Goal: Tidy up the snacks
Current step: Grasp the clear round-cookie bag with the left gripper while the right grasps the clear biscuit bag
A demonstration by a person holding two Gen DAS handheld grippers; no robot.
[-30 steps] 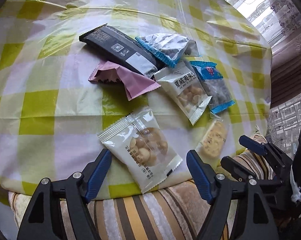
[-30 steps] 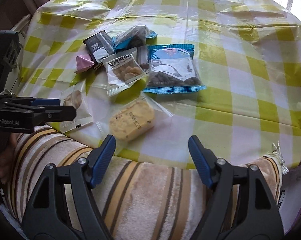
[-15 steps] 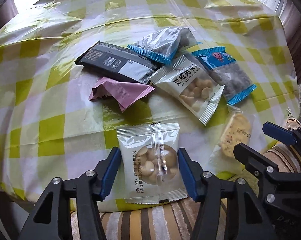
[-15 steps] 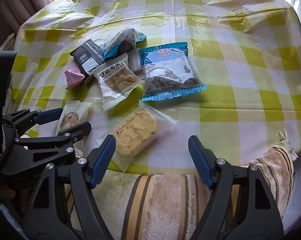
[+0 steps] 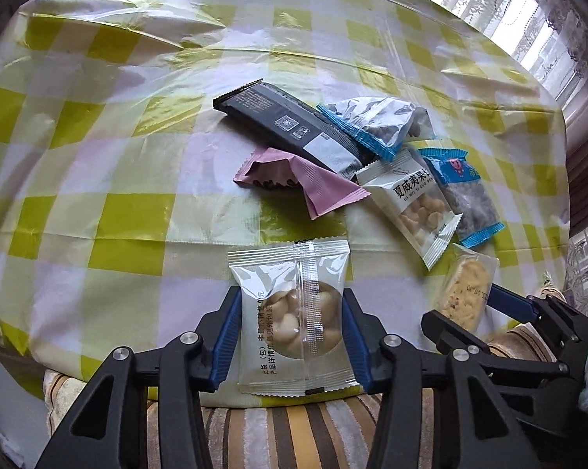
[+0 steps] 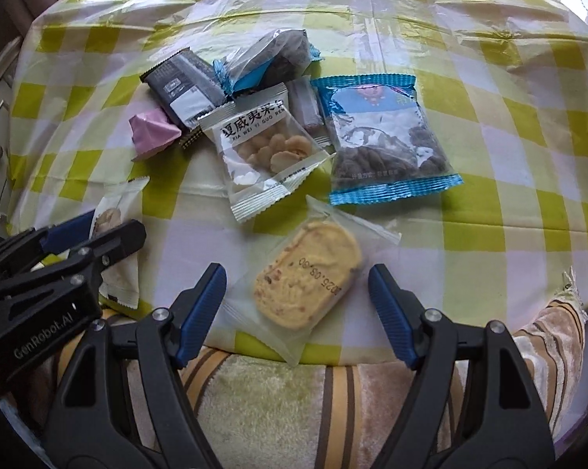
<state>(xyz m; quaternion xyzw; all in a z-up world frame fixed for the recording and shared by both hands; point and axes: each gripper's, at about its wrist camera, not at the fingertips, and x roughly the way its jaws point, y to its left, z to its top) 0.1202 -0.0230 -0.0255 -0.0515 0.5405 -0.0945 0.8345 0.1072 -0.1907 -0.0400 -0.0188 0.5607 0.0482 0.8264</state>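
Several snack packets lie on a yellow-checked tablecloth (image 5: 129,215). My left gripper (image 5: 292,332) has its blue pads against both sides of a clear nut packet (image 5: 290,312) at the near table edge. My right gripper (image 6: 296,305) is open around a clear-wrapped yellow biscuit (image 6: 305,281) without touching it. Behind lie a white nut packet (image 6: 262,148), a blue-edged raisin bag (image 6: 384,140), a black bar (image 5: 290,125), a pink wrapper (image 5: 305,179) and a second blue-edged bag (image 5: 376,125).
A striped plush cover (image 6: 278,398) hangs over the near table edge under both grippers. A window with lace curtains (image 5: 528,11) is at the far right. The right gripper's fingers (image 5: 509,305) show beside the biscuit (image 5: 466,293) in the left wrist view.
My left gripper has moved forward and closed from wide open onto the clear nut packet. My right gripper has moved forward so that the biscuit lies between its open fingers.
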